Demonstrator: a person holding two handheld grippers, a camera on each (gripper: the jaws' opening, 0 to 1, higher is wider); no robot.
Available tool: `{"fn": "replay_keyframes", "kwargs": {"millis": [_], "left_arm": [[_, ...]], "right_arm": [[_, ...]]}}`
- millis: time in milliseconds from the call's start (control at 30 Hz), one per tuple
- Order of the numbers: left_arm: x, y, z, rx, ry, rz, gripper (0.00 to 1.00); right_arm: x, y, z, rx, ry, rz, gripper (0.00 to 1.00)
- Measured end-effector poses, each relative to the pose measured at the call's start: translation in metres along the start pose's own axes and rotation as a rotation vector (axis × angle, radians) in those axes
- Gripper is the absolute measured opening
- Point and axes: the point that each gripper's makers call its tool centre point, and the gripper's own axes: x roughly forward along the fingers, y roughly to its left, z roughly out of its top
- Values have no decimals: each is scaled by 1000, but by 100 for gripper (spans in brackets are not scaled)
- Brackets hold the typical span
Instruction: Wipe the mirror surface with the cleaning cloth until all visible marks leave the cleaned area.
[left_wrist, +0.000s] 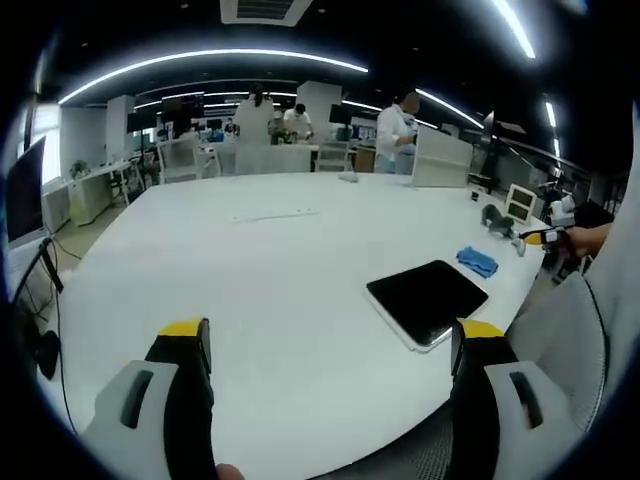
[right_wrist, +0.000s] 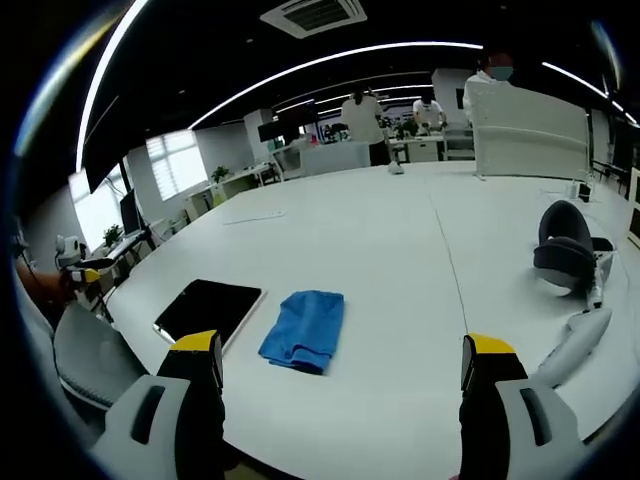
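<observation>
so far untouched: mirror (right_wrist: 208, 310) flat near table (right_wrist: 400, 250) edge, cloth (right_wrist: 304, 328) just beside it. right gripper (right_wrist: 340, 385) spread, facing cloth for pickup; left gripper (left_wrist: 330, 375) spread, empty.

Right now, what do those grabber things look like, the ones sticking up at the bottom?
Each gripper, left and right, has two chunky jaws: black inner faces, yellow caps on top, and pale grey outer shells with a dark oval slot. No cables or markings are visible on them. In the left gripper view, a white sleeve shows at the right.
</observation>
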Motion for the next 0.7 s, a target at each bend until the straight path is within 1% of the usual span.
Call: {"fn": "replay_keyframes", "kwargs": {"millis": [33, 133, 200, 367, 533, 633, 700], "left_arm": [[0, 1, 1, 8, -5, 1, 99], [0, 6, 0, -4, -5, 4, 99], [-1, 7, 0, -4, -6, 4, 99], [-2, 11, 2, -16, -8, -1, 99], [-2, 13, 2, -19, -3, -11, 99], [-2, 14, 2, -9, -3, -9, 99], [-2, 14, 4, -21, -1, -15, 99]], "right_arm": [[1, 2, 1, -4, -8, 6, 98], [2, 2, 0, -7, -8, 6, 98], [3, -1, 0, 0, -12, -4, 98], [5, -3, -3, 0, 7, -8, 98], [7, -3, -1, -17, 7, -18, 98], [8, -1, 1, 10, 4, -16, 98], [8, 0, 1, -1, 3, -17, 98]]}}
